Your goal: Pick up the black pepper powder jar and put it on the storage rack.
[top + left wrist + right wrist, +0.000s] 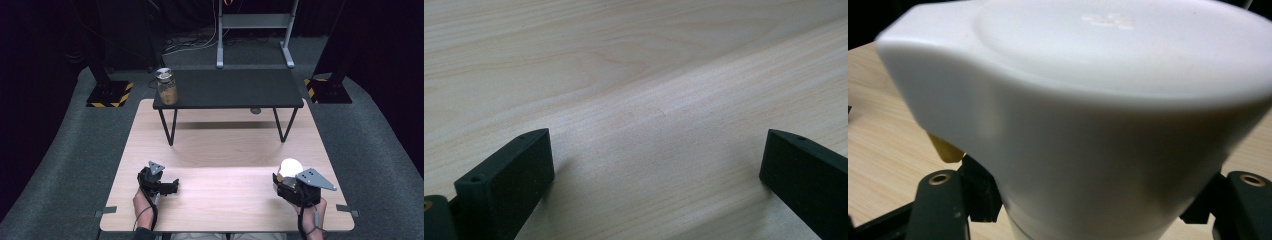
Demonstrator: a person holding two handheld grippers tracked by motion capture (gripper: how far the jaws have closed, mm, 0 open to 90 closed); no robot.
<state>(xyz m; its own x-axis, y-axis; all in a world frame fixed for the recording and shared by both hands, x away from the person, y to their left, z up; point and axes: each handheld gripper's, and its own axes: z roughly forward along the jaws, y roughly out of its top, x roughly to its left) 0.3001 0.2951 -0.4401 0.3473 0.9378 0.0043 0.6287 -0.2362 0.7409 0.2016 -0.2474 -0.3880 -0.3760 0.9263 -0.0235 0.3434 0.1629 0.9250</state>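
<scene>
Grip comes first: our right gripper (290, 176) has its jaws clamped on a white lidded container (1088, 115) at the near right of the wooden table (225, 150), so we should keep it level. Our left gripper (167, 186) rests with jaws wide and empty; the jar (167, 86) stands well apart on the black shelf (230, 89).

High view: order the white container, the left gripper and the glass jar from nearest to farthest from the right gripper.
1. white container: between the right gripper's jaws.
2. left gripper: across the wooden table's near edge, at left.
3. glass jar: far left corner of the black shelf.
</scene>
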